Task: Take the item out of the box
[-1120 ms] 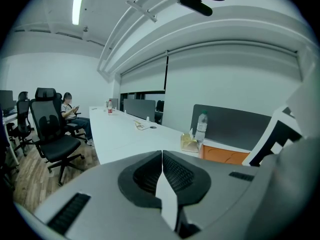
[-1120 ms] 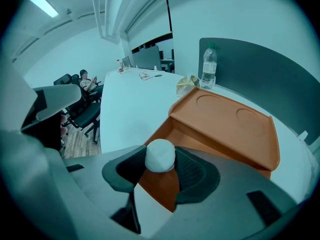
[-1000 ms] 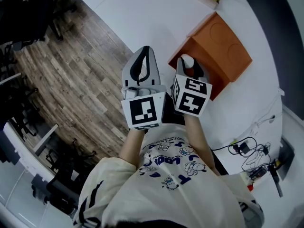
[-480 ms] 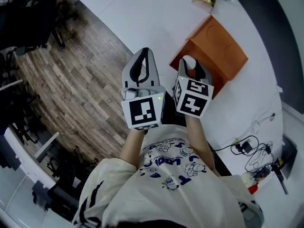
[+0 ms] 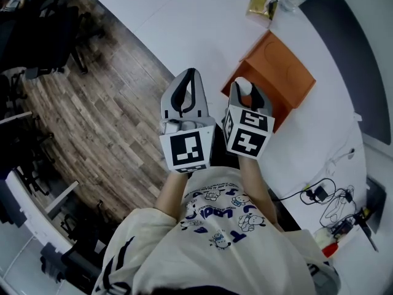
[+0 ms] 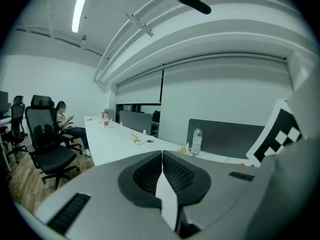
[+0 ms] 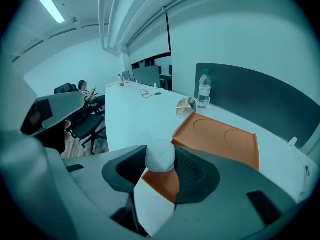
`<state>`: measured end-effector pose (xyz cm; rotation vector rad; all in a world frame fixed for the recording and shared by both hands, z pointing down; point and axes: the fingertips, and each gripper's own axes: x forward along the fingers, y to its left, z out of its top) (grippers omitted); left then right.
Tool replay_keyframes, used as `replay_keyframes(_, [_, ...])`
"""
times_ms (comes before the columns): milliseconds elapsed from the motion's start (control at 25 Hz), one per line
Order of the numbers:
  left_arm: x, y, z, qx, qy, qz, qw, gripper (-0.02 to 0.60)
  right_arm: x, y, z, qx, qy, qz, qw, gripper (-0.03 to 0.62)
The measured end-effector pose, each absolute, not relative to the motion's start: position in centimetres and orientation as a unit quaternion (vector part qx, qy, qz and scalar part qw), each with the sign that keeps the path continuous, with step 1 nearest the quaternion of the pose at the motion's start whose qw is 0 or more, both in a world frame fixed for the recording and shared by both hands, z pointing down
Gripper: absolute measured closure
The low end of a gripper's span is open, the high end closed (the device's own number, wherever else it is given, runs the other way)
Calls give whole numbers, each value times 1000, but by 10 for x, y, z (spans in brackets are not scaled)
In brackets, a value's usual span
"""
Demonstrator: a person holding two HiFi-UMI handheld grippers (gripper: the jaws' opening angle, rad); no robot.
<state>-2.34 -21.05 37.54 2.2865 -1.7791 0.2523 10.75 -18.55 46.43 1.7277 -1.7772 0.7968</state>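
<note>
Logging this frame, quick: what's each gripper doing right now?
Left gripper: closed, empty.
Right gripper: closed on a white round item.

Person wears cream short-sleeve T-shirt [image 5: 245,257] w/ blue cartoon print & dark sleeve stripes [image 5: 120,260]; just ahead of shirt, grey plastic left gripper [image 5: 190,74] & right gripper [image 5: 244,88], each w/ black ribbed pads [image 6: 175,173] & white black-marker cube [image 5: 187,149].
</note>
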Motion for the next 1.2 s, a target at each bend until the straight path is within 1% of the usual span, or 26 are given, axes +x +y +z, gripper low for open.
replay_keyframes(720, [-38, -204, 331, 790, -605, 65, 80, 563, 85, -185, 411, 648, -679, 258, 231, 410])
replay_keyframes(1200, [-40, -198, 307, 794, -603, 32, 64, 563, 80, -180, 381, 657, -685, 233, 212, 411])
